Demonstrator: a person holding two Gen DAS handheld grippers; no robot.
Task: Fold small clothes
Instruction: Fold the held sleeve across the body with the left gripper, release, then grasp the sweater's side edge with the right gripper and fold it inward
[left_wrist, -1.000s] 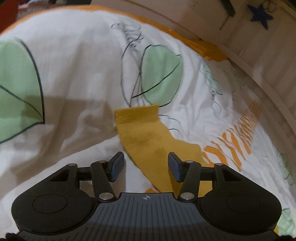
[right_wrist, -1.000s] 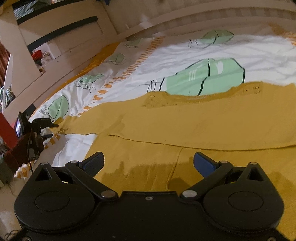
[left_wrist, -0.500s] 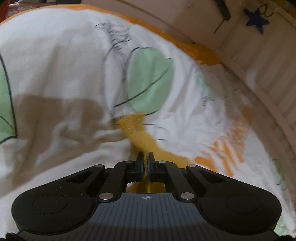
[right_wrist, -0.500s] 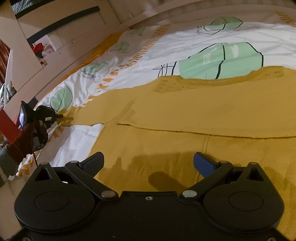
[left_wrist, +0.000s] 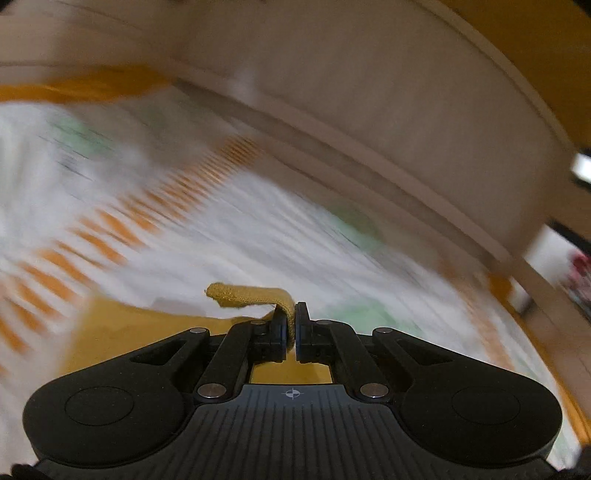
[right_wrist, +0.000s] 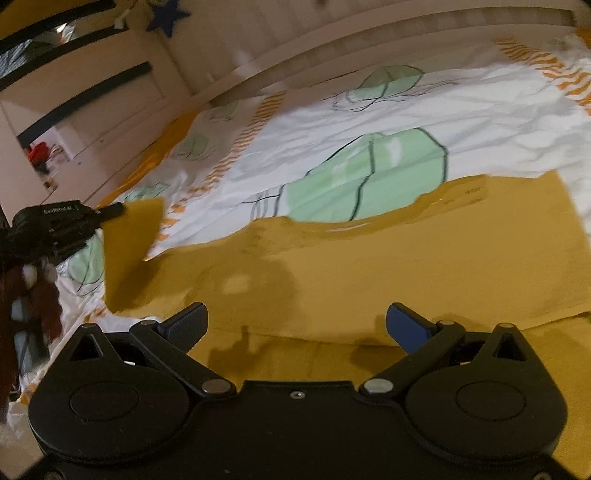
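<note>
Sleeve (left_wrist: 243, 295) of mustard-yellow knit sweater (right_wrist: 406, 266) is clamped in left gripper (left_wrist: 291, 325) jaws and lifted off the leaf-print white bedsheet (right_wrist: 443, 110), likely to fold it inward over the flat body, while right gripper (right_wrist: 295, 325) jaws hang spread above the hem.

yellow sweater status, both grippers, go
Left hand-held gripper shut on sleeve, lifted. Right hand-held gripper open over yellow sweater on the bedsheet. Nothing in the way.
</note>
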